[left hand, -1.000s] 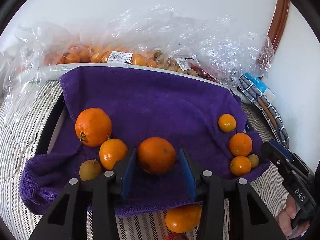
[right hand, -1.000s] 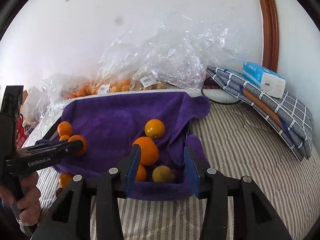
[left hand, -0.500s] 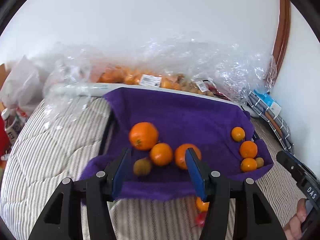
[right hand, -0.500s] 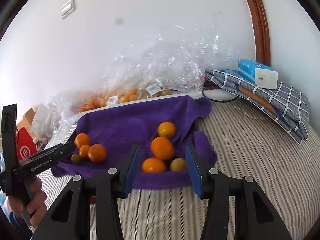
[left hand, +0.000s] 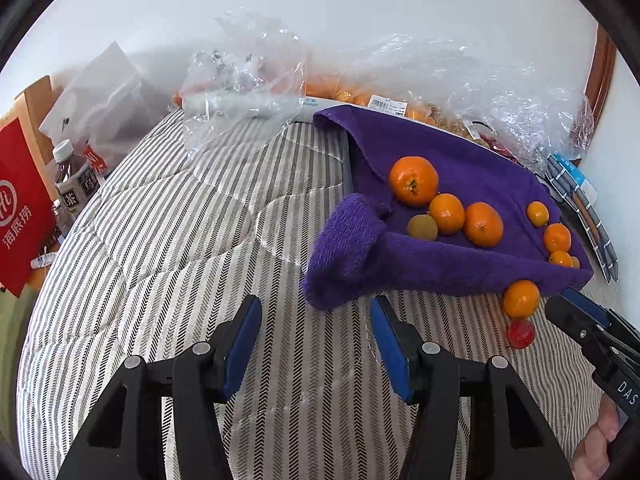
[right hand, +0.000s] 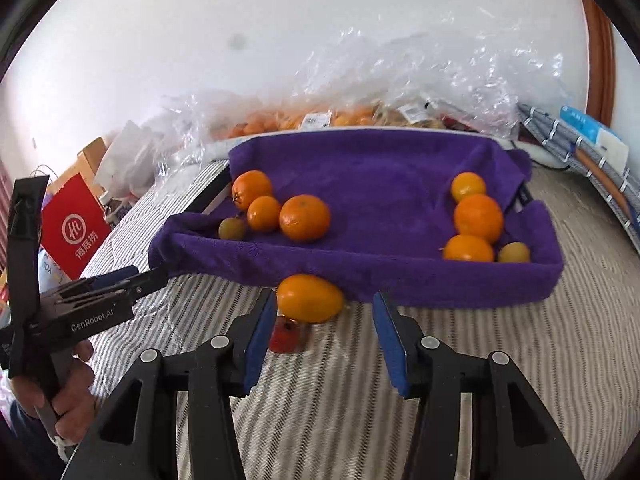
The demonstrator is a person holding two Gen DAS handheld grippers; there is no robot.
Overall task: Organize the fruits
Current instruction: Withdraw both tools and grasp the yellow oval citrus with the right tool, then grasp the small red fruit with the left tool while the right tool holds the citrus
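Both the left gripper (left hand: 316, 344) and the right gripper (right hand: 325, 336) hang spread wide and empty above the striped bedspread (left hand: 168, 248), near the purple terry towel (right hand: 384, 168) holding round oranges (right hand: 305, 217).

My right gripper (right hand: 324, 330) hangs wide open over the striped bedding (right hand: 440, 344).
I see 1 orange (right hand: 310, 298) and 1 red fruit (right hand: 285, 335) just ahead, against the purple towel (right hand: 380, 176).

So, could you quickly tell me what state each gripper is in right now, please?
Left gripper: open, holding nothing, over the striped bedding.
Right gripper: open, holding nothing, just short of the loose orange.
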